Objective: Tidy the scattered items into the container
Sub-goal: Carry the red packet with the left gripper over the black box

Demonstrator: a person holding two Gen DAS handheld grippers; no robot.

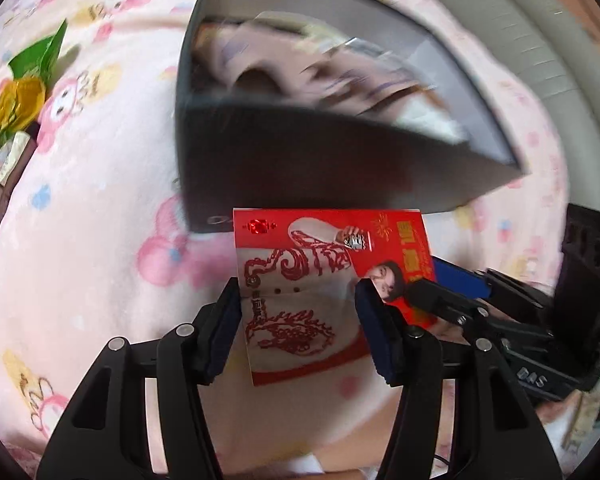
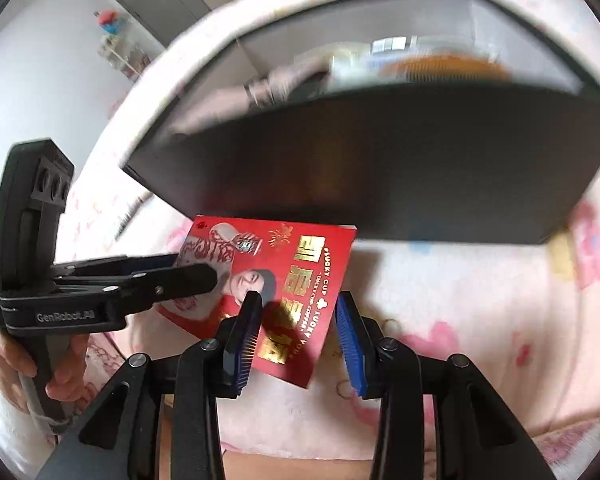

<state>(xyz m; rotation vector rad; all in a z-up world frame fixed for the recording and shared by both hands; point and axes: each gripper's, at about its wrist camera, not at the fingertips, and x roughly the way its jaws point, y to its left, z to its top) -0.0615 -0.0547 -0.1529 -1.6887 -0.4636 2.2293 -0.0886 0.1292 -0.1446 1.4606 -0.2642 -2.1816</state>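
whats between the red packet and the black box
Nothing lies between them: in both wrist views the red packet's far edge reaches the near wall of the black box, above the pink blanket.
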